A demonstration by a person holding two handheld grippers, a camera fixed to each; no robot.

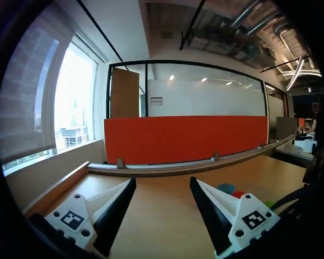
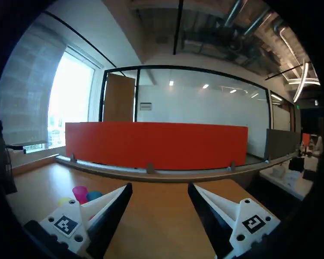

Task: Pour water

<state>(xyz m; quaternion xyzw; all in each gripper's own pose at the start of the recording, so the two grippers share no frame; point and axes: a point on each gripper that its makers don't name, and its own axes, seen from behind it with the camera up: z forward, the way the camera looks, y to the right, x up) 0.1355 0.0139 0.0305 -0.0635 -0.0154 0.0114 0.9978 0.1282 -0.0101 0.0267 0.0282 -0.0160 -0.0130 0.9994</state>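
Fingers of the left gripper (image 1: pixel 162 180) and the right gripper (image 2: pixel 160 185) stand wide apart, gripping nothing, above a broad, smooth wooden desk (image 1: pixel 162 216) with open surface ahead. A flat orange divider panel (image 1: pixel 183 138) lines its far edge. Small round plastic cups (image 2: pixel 81 193), pink, blue and yellow, cluster well short of that edge, beside the right gripper's left finger.

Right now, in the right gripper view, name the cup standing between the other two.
The pink cup: it sits in the middle, with the yellow cup on its left and the blue cup on its right in the picture.
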